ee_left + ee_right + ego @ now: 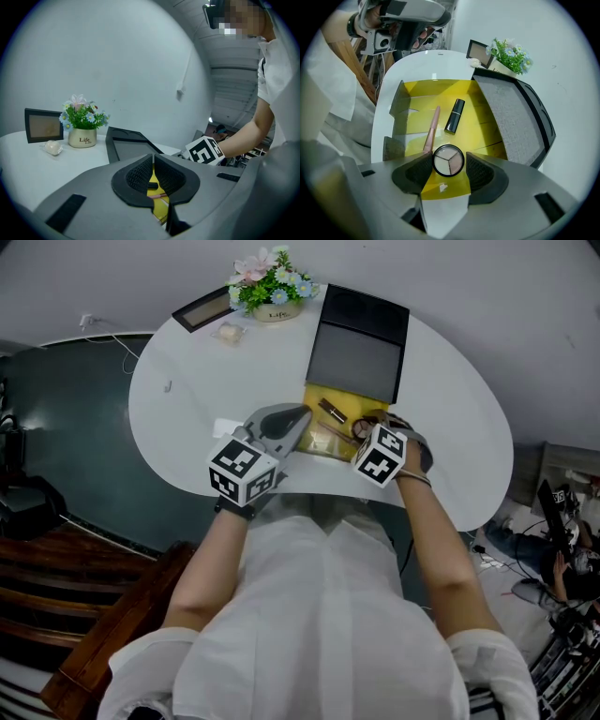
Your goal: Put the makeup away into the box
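An open box with yellow lining (480,101) lies on the white table, its dark lid (513,117) folded back. Inside it lie a black lipstick (454,116) and a pink pencil (431,130). My right gripper (448,161) is shut on a round compact (448,160) with three shades, held just above the box's near end. In the head view the right gripper (366,429) is over the box (319,444) and the left gripper (298,423) sits beside its left edge. The left gripper (153,161) is shut with nothing in it; the yellow lining shows past its jaws.
At the table's far side stand a flower pot (272,292), a dark picture frame (202,308) and a small pale object (230,331). A white slip (225,427) lies left of the left gripper. The table's near edge (328,498) runs just under my hands.
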